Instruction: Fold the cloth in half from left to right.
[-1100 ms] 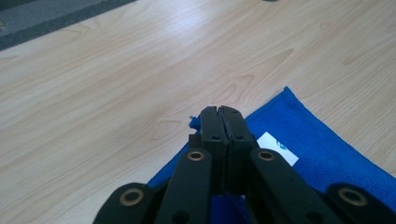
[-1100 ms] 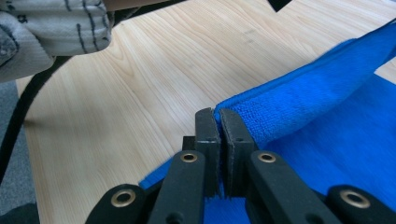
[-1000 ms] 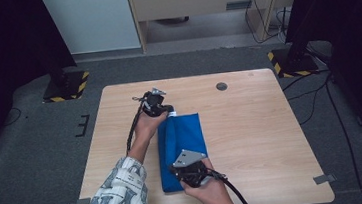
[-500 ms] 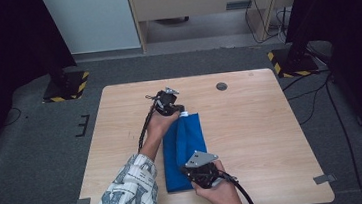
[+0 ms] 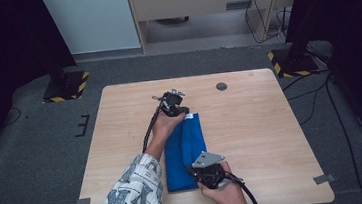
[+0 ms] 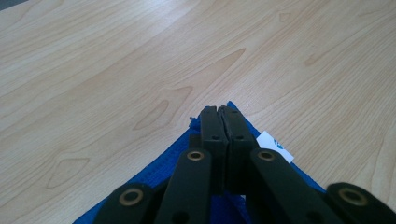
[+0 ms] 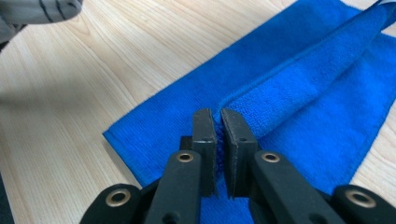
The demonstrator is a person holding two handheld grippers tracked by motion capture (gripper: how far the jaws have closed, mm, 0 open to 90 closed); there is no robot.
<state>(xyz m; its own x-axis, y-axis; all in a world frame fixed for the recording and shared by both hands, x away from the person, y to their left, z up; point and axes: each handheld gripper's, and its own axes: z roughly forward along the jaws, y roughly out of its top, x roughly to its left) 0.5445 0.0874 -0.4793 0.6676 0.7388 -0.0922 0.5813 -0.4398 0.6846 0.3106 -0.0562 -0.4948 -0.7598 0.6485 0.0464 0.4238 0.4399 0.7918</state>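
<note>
Pinching the blue cloth (image 5: 186, 151) at opposite corners, left tongs (image 6: 218, 122) and right tongs (image 7: 217, 128) both clamp soft, light, floppy fabric; corners grip best.

blue cloth (image 5: 186, 154) | folded lengthwise | flat on table, one edge lifted

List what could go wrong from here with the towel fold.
1. The right gripper pinches only a thin edge of the blue towel; it may slip free mid-fold.
2. The left gripper holds just the far corner by the white tag; uneven pulling could skew the fold on the table.
</note>
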